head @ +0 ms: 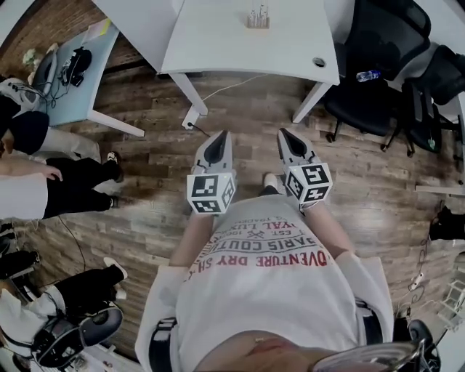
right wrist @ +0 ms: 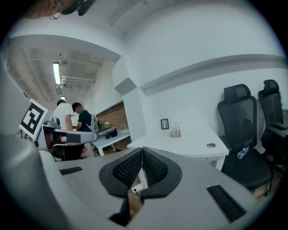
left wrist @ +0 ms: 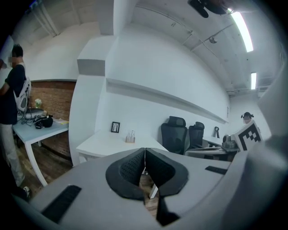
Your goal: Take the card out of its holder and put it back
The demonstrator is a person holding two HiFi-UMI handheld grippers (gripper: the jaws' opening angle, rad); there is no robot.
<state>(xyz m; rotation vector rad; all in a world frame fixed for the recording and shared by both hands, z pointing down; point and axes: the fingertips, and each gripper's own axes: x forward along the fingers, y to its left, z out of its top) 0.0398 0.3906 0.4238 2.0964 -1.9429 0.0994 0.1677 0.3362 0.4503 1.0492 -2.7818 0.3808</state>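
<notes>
Standing behind holder [left wrist: 130, 137], framed picture [left wrist: 115, 127] shows only in gripper views.

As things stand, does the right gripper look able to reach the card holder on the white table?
Probably not from here: the holder sits far back on the table, and a stretch of floor separates it from the right gripper. Nothing blocks the way, though.

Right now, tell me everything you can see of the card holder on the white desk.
The card holder is a small block with a pale tan base and thin pale uprights. It stands upright on the white desk, towards the far edge, close to a small black frame. Nothing touches it. What it holds is too small to tell.
</notes>
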